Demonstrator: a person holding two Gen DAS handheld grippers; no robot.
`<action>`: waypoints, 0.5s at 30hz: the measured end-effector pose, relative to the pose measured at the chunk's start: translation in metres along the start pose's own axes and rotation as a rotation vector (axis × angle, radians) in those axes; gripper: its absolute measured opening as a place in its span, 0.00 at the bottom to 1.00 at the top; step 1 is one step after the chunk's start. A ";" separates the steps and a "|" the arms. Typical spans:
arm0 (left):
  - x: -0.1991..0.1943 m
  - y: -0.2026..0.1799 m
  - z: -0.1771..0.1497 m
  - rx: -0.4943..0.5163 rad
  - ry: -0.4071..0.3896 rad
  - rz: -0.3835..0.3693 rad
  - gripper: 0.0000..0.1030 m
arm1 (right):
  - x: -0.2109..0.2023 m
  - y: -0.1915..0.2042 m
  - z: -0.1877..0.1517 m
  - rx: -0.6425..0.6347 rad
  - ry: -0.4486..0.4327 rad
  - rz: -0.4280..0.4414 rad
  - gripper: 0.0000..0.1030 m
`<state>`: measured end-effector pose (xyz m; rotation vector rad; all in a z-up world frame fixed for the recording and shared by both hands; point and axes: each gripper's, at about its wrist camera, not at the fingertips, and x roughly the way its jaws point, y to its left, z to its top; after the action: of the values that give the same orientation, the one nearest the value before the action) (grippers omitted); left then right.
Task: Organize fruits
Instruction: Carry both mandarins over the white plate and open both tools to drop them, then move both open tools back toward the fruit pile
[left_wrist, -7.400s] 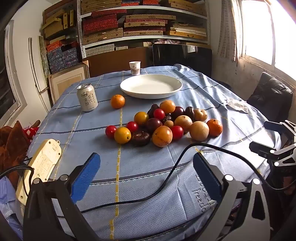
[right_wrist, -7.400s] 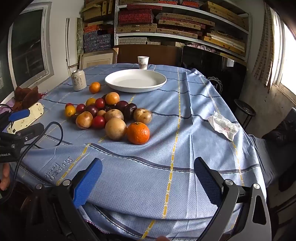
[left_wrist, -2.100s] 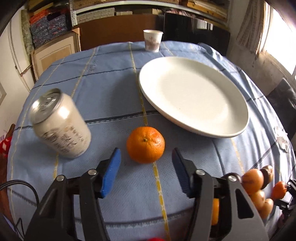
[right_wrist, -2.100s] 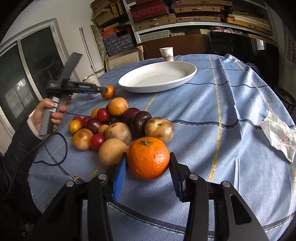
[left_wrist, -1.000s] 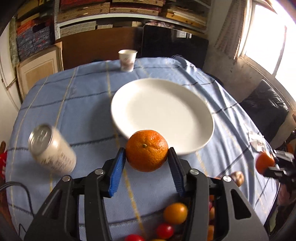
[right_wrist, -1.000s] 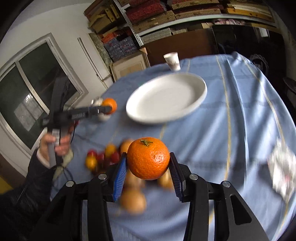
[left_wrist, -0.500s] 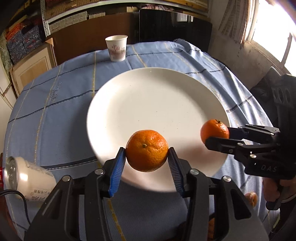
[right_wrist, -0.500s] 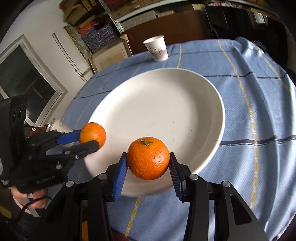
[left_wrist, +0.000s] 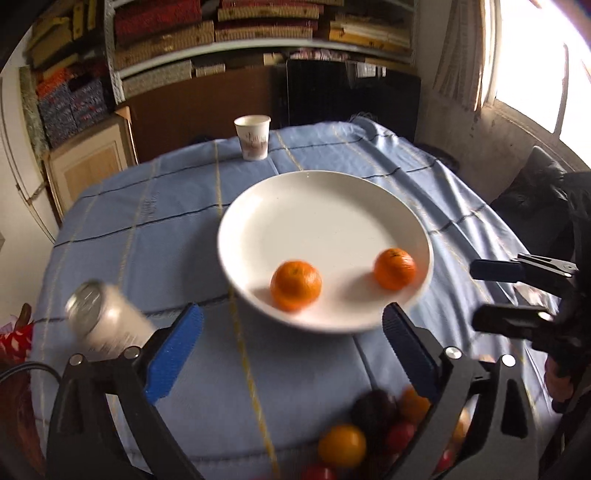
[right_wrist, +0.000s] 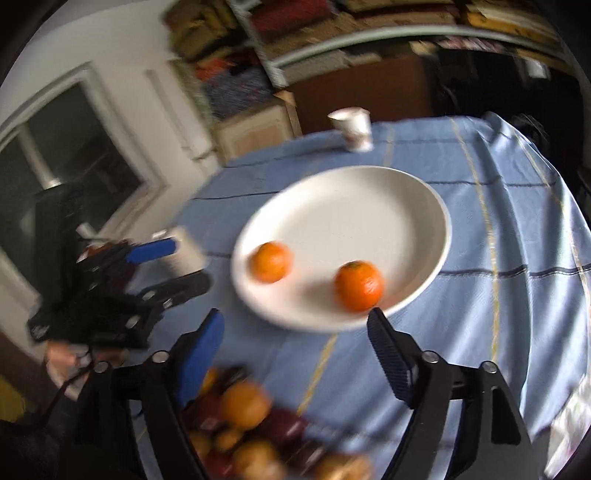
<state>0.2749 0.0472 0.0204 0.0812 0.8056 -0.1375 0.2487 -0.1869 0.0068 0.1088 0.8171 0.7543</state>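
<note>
- Two oranges lie apart on the white plate (left_wrist: 258, 206): the left orange (left_wrist: 295, 279) just ahead of the left gripper (left_wrist: 291, 347), the right orange (right_wrist: 358, 285) just ahead of the right gripper (right_wrist: 295, 347).
- Both grippers hang spread wide and empty, short of the plate's near rim.
- The fruit pile (right_wrist: 243, 424) sits below and nearer than the fingers; a can (left_wrist: 103, 325) stands left.
- Judged step: first placing done; next calls for dropping to the pile and closing on another fruit.

daylight glares from the window (left_wrist: 535, 62); both fisheye views motion-blurred, edges warped.
</note>
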 end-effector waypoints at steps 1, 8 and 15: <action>-0.013 0.000 -0.010 -0.002 -0.020 0.006 0.94 | -0.008 0.004 -0.008 -0.013 -0.008 0.007 0.84; -0.084 0.013 -0.087 -0.120 -0.134 -0.051 0.95 | -0.042 0.035 -0.090 -0.040 0.018 0.000 0.88; -0.085 0.004 -0.152 -0.172 -0.116 -0.072 0.95 | -0.031 0.049 -0.131 -0.098 0.063 -0.123 0.88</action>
<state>0.1086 0.0778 -0.0228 -0.1172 0.7018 -0.1389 0.1161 -0.1956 -0.0473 -0.0527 0.8379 0.6832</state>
